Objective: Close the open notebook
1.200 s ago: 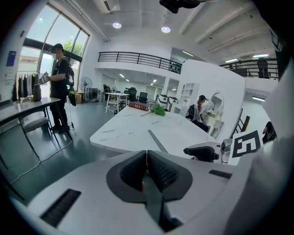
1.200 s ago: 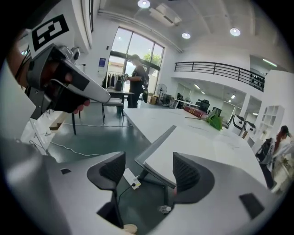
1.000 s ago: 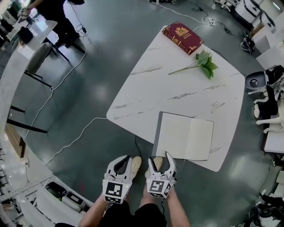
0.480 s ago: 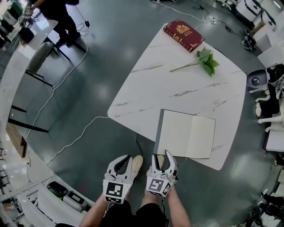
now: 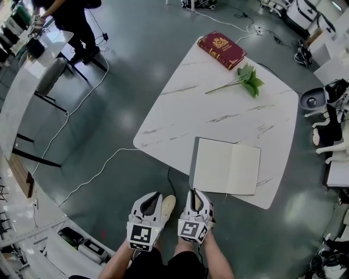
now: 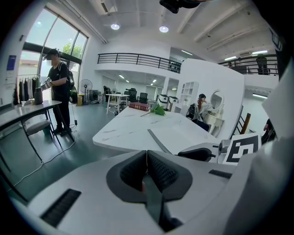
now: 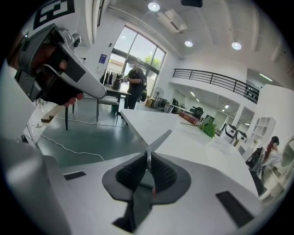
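Observation:
The open notebook (image 5: 226, 166) lies with blank white pages up near the front edge of the white marble table (image 5: 180, 114). Its grey cover (image 5: 192, 163) shows along the left side, and the near left corner overhangs the table edge. My right gripper (image 5: 195, 192) has just been closing on that corner. In the right gripper view the grey cover (image 7: 158, 140) runs straight in between the tips of the right gripper (image 7: 148, 156). My left gripper (image 5: 152, 197) hangs beside it over the floor, and the left gripper (image 6: 147, 156) has its pads together on nothing.
A red book (image 5: 222, 49) lies at the table's far corner with a green leafy sprig (image 5: 242, 79) nearer me. White cable (image 5: 82, 109) snakes over the grey floor. A person (image 5: 71, 16) stands at a side table far left. Chairs and gear (image 5: 327, 136) crowd the right.
My right gripper's jaws went from wide open to nearly together at the notebook's near left corner. The left gripper and the notebook have not moved.

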The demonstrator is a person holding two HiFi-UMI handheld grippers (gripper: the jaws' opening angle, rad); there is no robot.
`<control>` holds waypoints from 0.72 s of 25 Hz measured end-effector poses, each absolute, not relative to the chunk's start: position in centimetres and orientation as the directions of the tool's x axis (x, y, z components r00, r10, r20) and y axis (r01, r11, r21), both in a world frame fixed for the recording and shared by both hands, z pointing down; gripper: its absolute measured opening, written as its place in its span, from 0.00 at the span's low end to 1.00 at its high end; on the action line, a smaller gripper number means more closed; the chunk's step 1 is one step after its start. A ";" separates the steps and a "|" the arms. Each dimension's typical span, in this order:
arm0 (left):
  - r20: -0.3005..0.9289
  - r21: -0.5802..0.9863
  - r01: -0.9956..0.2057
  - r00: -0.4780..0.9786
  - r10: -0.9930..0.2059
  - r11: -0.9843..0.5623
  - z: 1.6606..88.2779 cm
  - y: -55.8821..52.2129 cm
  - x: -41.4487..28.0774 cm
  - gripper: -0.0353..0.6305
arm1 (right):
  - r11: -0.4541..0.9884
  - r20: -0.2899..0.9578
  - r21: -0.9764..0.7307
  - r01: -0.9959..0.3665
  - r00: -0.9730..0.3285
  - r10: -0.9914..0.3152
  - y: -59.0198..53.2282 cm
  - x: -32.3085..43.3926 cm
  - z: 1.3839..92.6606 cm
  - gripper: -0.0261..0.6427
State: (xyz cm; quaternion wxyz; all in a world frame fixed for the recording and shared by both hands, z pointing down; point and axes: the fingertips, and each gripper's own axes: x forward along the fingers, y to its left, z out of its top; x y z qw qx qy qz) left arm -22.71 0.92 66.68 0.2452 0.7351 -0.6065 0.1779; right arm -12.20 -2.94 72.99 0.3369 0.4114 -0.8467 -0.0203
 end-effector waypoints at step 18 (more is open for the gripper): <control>0.494 0.086 -0.971 0.237 -0.837 -0.224 58.8 -0.1 -20.5 0.09 | 0.609 0.485 0.256 -0.751 -0.445 -0.752 -3.7 -9.0 64.5 0.09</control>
